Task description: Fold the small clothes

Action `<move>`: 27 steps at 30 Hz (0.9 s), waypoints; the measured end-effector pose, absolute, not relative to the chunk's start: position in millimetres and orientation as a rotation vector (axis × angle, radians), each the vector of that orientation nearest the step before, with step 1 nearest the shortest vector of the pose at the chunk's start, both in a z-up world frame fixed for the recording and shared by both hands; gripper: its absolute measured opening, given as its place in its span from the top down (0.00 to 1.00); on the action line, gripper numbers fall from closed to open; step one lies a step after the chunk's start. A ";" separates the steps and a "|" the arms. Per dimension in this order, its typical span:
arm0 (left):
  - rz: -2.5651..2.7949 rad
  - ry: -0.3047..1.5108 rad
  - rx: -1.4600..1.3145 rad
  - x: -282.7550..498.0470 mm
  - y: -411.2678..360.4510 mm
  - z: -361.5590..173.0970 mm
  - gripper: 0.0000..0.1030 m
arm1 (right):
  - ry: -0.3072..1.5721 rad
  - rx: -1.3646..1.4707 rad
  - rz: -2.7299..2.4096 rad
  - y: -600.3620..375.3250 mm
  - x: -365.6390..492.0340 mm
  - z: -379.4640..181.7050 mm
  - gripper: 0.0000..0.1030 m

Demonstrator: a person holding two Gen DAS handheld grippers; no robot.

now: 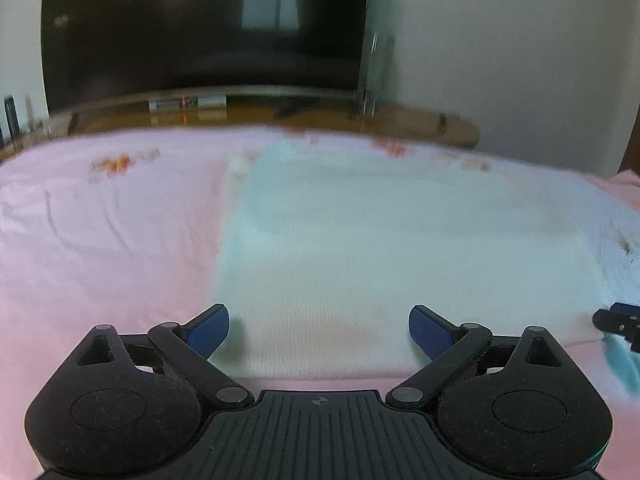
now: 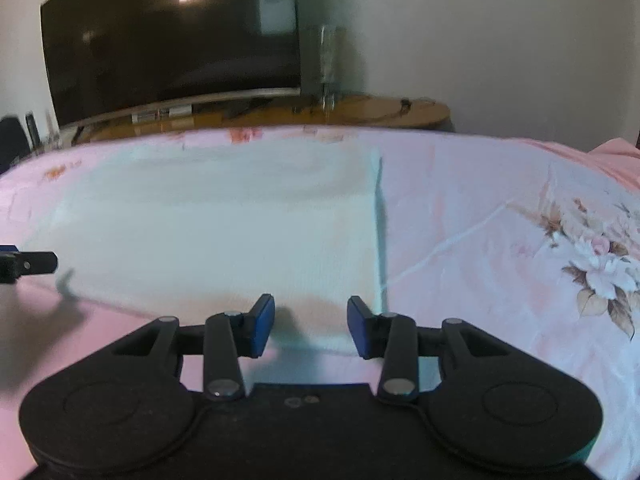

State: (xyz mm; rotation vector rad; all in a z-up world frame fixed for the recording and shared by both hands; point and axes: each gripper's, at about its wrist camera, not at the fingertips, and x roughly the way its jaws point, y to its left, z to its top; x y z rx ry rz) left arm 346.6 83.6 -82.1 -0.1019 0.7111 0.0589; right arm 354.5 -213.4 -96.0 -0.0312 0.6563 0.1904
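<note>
Left tool (image 1: 319,332) hangs with its blue pads spread wide and nothing between them, poised over the near left part of the pale cloth (image 1: 400,248). One pad sits just outside the cloth's left edge, the other over the fabric, so that corner lies directly ahead of and below it. The cloth is spread flat on the pink bed sheet (image 1: 100,240), its long axis running left to right, its near hem closest to both tools and its far hem toward the dark television (image 1: 200,28). Right tool (image 2: 311,326) stands partly parted and also empty, over the near hem close to the right corner; the cloth's right edge (image 2: 378,220) runs away from just beside its right pad. Each tool is nearer its own corner, so the near hem looks like the edge to pinch, with the far hem straight ahead as the fold's likely goal.
</note>
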 end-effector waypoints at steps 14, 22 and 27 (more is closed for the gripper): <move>0.049 0.707 -0.041 343.9 80.5 -84.2 0.06 | 0.693 -0.002 0.217 -220.1 359.9 -101.7 0.60; 0.049 0.630 -0.022 367.2 82.1 -66.3 0.06 | 0.630 0.072 0.174 -231.3 377.9 -80.8 0.61; 0.072 0.617 -0.016 400.5 83.7 -64.6 0.06 | 0.597 0.082 0.182 -231.6 418.2 -70.6 0.75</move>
